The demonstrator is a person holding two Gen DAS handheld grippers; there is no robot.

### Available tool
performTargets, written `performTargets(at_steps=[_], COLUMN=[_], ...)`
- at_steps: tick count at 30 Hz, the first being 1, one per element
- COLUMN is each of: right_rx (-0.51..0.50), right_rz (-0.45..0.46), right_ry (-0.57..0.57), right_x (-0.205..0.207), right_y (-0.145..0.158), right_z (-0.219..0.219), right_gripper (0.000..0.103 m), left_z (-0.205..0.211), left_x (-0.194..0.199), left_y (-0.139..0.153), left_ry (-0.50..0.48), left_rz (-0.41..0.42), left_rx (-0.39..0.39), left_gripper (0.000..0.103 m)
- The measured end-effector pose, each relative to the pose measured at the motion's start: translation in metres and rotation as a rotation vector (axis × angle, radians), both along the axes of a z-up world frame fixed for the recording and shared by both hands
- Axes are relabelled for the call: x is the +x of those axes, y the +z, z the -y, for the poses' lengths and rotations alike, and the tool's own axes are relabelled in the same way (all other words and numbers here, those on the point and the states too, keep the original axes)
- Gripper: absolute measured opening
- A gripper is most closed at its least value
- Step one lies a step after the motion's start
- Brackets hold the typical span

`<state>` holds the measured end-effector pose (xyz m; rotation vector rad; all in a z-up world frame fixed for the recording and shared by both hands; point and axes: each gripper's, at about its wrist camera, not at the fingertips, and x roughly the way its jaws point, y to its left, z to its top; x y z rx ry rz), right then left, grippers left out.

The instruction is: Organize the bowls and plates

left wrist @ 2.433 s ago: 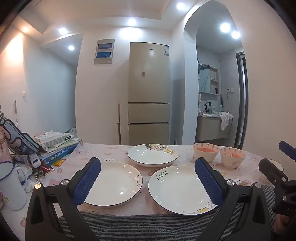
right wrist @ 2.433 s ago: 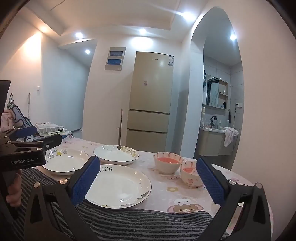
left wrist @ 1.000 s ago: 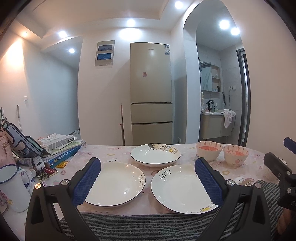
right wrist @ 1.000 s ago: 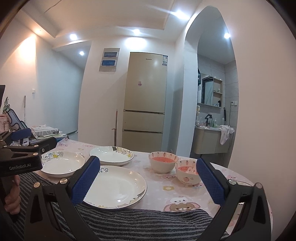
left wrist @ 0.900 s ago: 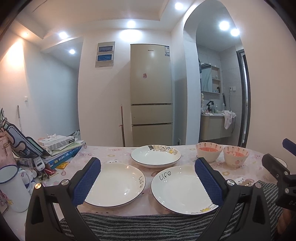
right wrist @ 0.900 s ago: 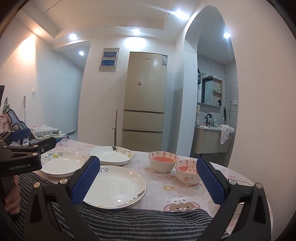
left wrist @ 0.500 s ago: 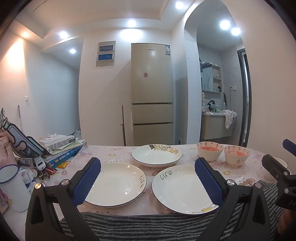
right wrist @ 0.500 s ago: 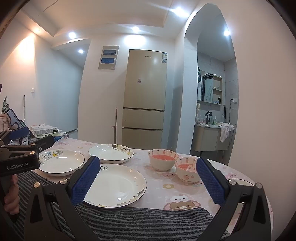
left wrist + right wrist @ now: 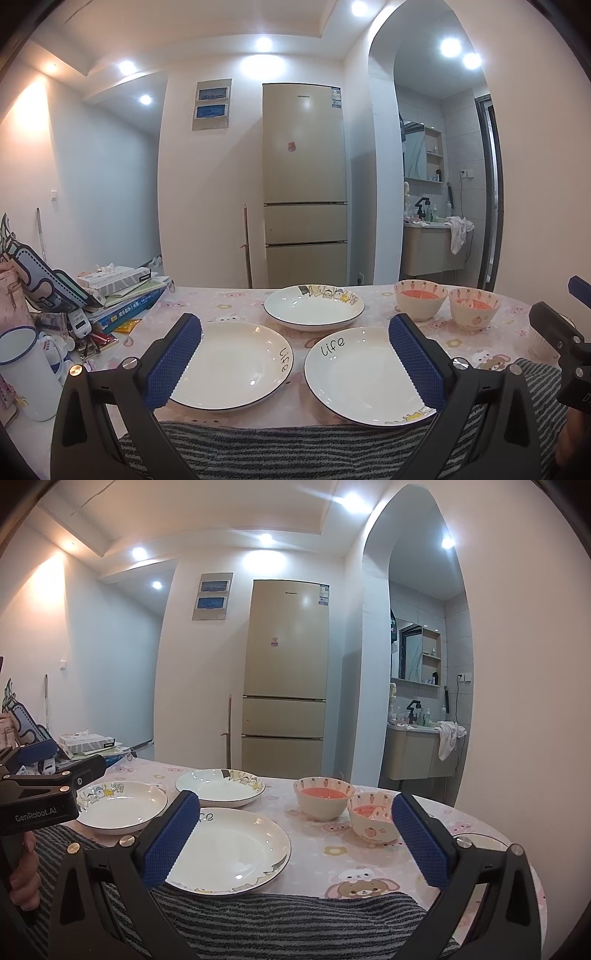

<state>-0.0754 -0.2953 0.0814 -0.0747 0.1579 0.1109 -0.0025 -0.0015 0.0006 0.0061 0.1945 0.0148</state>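
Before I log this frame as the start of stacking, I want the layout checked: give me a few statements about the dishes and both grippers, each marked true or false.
1. Three plates sit on the table. True: left plate, right plate, rear plate.
2. The two bowls are stacked. False: they stand side by side.
3. The left gripper grips a plate. False: it is open and holds nothing.
4. The right gripper is open. True.
5. The rear plate lies upside down. False: it lies right way up.
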Motion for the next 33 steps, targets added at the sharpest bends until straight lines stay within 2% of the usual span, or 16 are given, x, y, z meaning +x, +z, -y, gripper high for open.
performTargets(at_steps=[17,24,29,33], right_rx=[0.027,0.033,0.039,0.028], right_rz=[-0.006,-0.006,-0.001,-0.017], right_ry=[-0.017,-0.022,-0.023,-0.033], right_x=[0.000,0.001,0.002,0.006], right_y=[0.000,0.001,0.002,0.001], right_z=[0.010,0.014,0.015,0.014], right_gripper=[0.103,0.103,0.103,0.103], left_z=[0.000,0.004,0.001,-0.005], left_x=[0.002,-0.005,-0.013,-0.011], left_y=[-0.001,-0.001,0.001,0.005], left_ry=[0.004,0.009,0.011,0.019], left_rz=[-0.004,0.035,0.069,0.053], left_rx=[-0.005,0.016,0.001,-0.029], left_gripper=[0.103,0.103,0.103,0.103])
